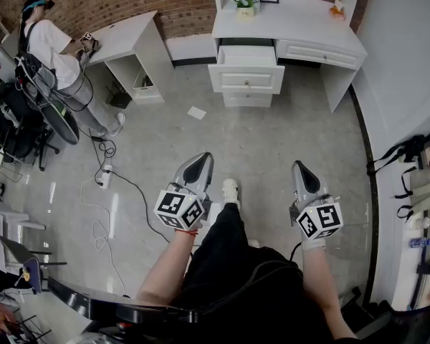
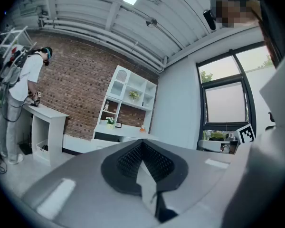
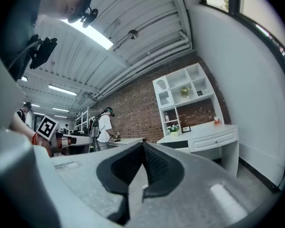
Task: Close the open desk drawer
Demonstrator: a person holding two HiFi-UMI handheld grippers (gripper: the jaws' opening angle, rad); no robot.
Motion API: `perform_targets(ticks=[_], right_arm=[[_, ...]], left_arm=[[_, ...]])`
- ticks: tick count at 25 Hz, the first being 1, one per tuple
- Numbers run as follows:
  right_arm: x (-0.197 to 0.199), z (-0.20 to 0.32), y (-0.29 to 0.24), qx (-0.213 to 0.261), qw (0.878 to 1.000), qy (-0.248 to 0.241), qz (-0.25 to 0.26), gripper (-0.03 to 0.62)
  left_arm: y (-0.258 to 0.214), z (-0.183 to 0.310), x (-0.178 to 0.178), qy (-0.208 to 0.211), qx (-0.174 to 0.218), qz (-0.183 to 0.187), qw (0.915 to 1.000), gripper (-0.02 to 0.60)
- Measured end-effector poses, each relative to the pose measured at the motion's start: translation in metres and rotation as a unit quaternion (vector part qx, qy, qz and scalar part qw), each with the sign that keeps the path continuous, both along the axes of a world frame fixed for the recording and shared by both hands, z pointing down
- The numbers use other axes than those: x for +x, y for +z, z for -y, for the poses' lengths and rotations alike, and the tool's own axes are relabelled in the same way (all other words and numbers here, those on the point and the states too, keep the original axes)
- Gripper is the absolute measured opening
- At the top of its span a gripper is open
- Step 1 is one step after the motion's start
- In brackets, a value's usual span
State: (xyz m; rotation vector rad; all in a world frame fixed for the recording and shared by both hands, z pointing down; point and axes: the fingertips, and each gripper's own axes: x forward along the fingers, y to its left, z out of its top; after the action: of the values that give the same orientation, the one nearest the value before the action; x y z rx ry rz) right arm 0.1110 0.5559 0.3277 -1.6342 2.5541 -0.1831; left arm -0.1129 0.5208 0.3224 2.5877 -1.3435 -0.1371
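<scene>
Right gripper point(image 3: 143, 146): jaws closed, dark ribbed pads meeting edge to edge, nothing between them. Grey body fills the near lower frame.

Far right: white desk point(image 3: 213, 129) against a brick wall point(image 3: 133, 108), with one closed drawer front point(image 3: 213, 140) under its right end. The desk's left underside is cut off by the gripper. White shelf unit point(image 3: 183, 96) stands on the desktop. Small potted plant point(image 3: 173, 128) and dark picture frame point(image 3: 186, 128) sit side by side at the back, with a small orange object point(image 3: 215, 122) further right.

Far centre-left: a person in a white shirt point(image 3: 103, 127), standing at another white table.

Near left: left gripper's marker cube point(image 3: 47, 126).

Overhead: lit ceiling strip point(image 3: 88, 32).
</scene>
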Motion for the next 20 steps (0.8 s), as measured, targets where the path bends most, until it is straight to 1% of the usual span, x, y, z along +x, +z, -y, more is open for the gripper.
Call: perform_targets(ticks=[4,7,13,17,20], right_arm=[[0.005,0.008,-0.006,0.007,1.000,-0.011,-0.006,-0.002],[0.004,0.009,-0.003,0.003,1.000,-0.017,-0.014,-0.002],[0.000,0.015,-0.008,0.001,1.000,-0.023,-0.003,-0.002],[-0.004,0.017,0.006,-0.021,0.999,-0.027,0.003,-0.002],[-0.006,0.026,0.014,-0.033,0.999,-0.031,0.004,-0.002]], left_arm=[[-0.008,0.007,0.015,0.002,0.013,-0.005,0.9999,0.002],[-0.006,0.005,0.020,0.009,0.008,-0.001,0.9999,0.002],[-0.009,0.006,0.024,0.010,0.003,-0.003,0.9999,0.002],[0.003,0.003,0.019,0.001,-0.018,0.001,0.9998,0.002],[0.012,0.011,0.015,-0.005,-0.034,0.004,0.9994,0.002]])
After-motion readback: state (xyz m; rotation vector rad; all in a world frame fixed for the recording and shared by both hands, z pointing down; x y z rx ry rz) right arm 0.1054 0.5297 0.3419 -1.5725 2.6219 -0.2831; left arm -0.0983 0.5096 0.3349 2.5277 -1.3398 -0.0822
